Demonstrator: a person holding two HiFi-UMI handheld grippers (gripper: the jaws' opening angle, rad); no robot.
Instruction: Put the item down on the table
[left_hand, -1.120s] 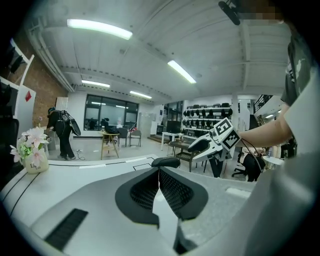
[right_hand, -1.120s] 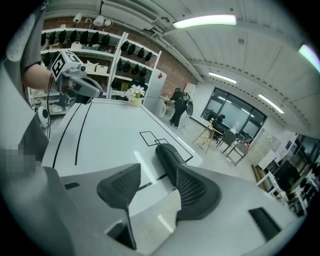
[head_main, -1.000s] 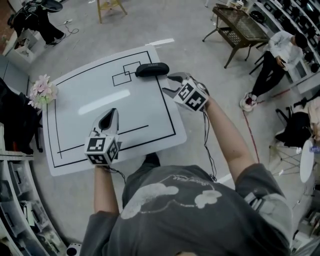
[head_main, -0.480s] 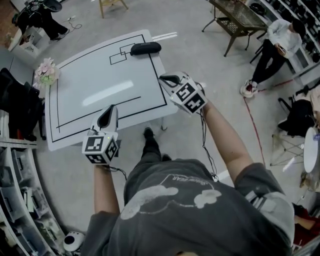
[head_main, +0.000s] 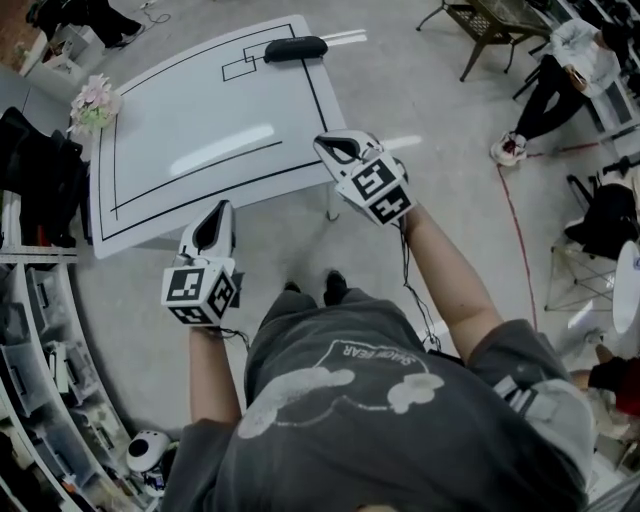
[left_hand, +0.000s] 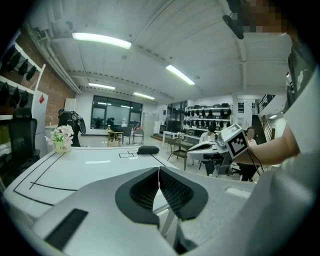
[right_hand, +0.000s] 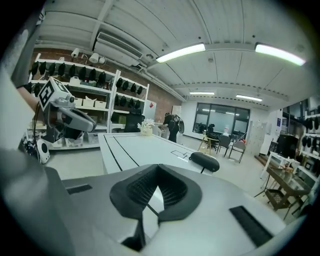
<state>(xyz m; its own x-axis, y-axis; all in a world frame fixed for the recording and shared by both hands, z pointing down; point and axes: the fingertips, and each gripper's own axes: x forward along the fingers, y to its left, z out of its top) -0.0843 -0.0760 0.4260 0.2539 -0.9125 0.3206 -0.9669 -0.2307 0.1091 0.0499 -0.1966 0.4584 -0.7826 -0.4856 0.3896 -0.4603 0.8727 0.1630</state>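
Lying on table (head_main: 200, 110), indistinct black case (head_main: 294, 49)

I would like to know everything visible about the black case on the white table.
The black case is a long, oval pouch with rounded ends, matte and dark, perhaps fabric or leather. It looks closed and lies flat at the far edge of the white table, beside two small drawn rectangles. Only the table touches it.

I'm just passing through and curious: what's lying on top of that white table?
A black case at the far edge of the table and flowers at a corner, plus drawn lines. What the case covers can't be seen.
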